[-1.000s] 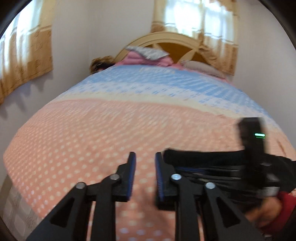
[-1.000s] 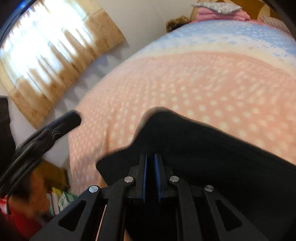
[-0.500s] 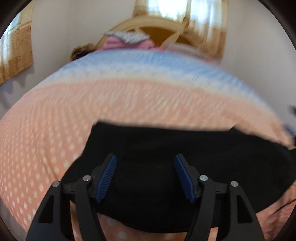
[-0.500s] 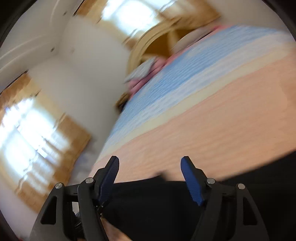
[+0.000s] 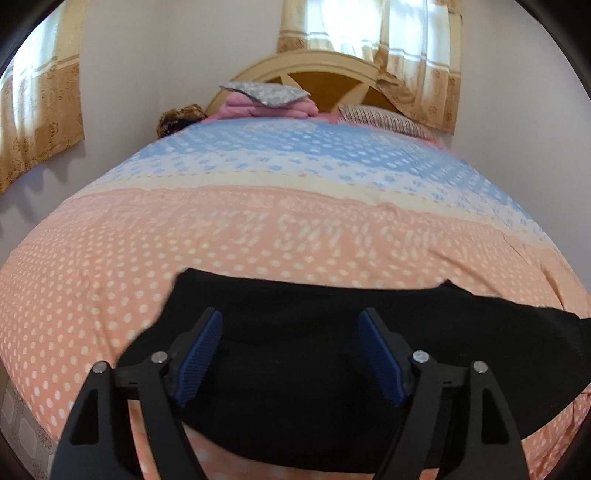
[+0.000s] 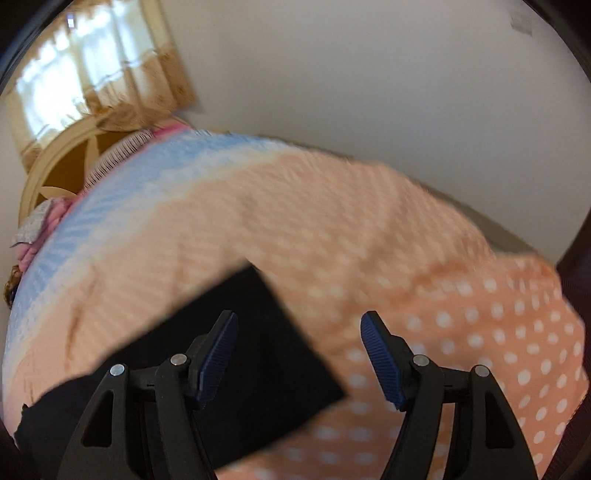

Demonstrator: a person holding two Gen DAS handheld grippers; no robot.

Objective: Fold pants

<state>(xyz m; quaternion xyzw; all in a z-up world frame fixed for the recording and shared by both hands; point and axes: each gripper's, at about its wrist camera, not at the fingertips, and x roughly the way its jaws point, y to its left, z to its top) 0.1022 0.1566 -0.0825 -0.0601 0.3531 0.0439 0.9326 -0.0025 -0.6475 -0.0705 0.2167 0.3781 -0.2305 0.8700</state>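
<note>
Black pants [image 5: 314, 369] lie folded flat on the peach, white-dotted bedspread [image 5: 184, 240] near the bed's front edge. My left gripper [image 5: 291, 354] hovers over their middle; its jaws are opening, with blue pads [image 5: 199, 354] wide apart and nothing pinched. In the right wrist view the right end of the pants [image 6: 258, 354] shows as a squared black corner. My right gripper [image 6: 299, 354] stands open above that corner, its left finger over the cloth and its right finger over bare bedspread [image 6: 461, 332]. The picture there is blurred.
Folded pink blankets [image 5: 273, 107] topped by a grey pillow and a striped pillow [image 5: 384, 120] lie at the wooden headboard [image 5: 314, 70]. Curtained windows [image 5: 369, 33] are behind and at left. A white wall [image 6: 369, 92] runs along the bed's right side.
Both grippers let go of the pants and opened wide. The left one shifted right over the middle of the cloth. The right one swung fast to the pants' right end, rolling as it went.
</note>
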